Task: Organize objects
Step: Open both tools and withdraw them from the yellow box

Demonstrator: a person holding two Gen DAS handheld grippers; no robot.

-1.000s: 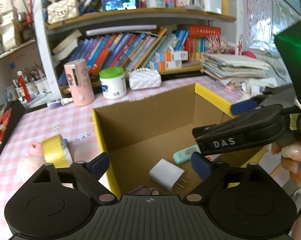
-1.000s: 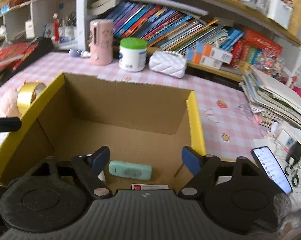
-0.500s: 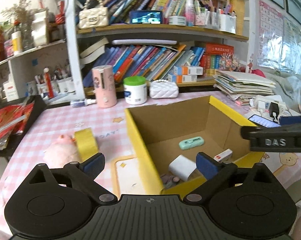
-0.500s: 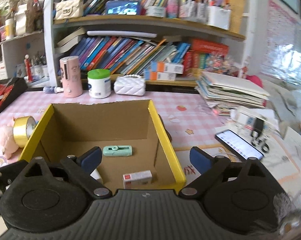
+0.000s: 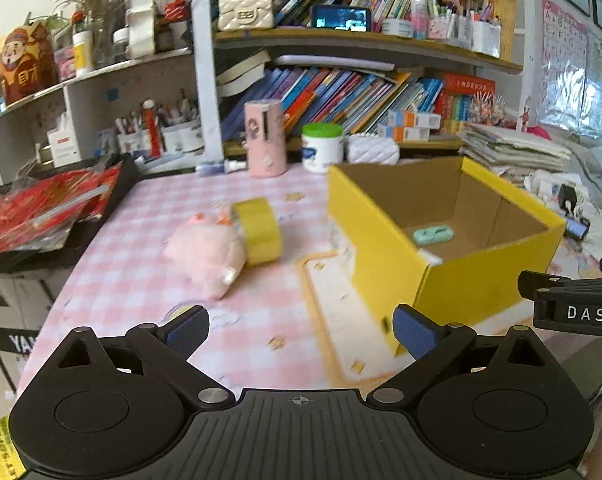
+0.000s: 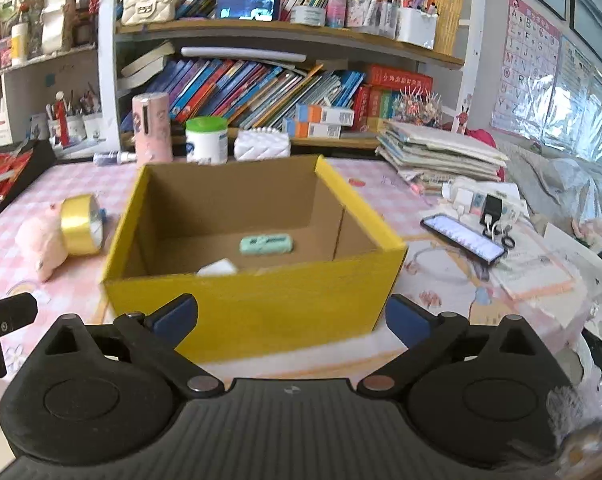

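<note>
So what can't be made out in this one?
- White item in the yellow box: right wrist view, near wall hides all but a corner.
- Mint object: too small to identify.
- Pink plush: left wrist view, blurred; gold tape roll covers part.
- Right gripper: empty, open.

the scene was bright with soft daylight, strongest to the right of the yellow box (image 6: 257, 300), where shiny foil on the wall (image 6: 581, 96) glared. shadows were faint. the fisheye lens bent the shelves (image 5: 365, 44) above the box. motion blur smeared the box (image 5: 385, 248) and the pink plush toy (image 5: 205, 252) left of it.
</note>
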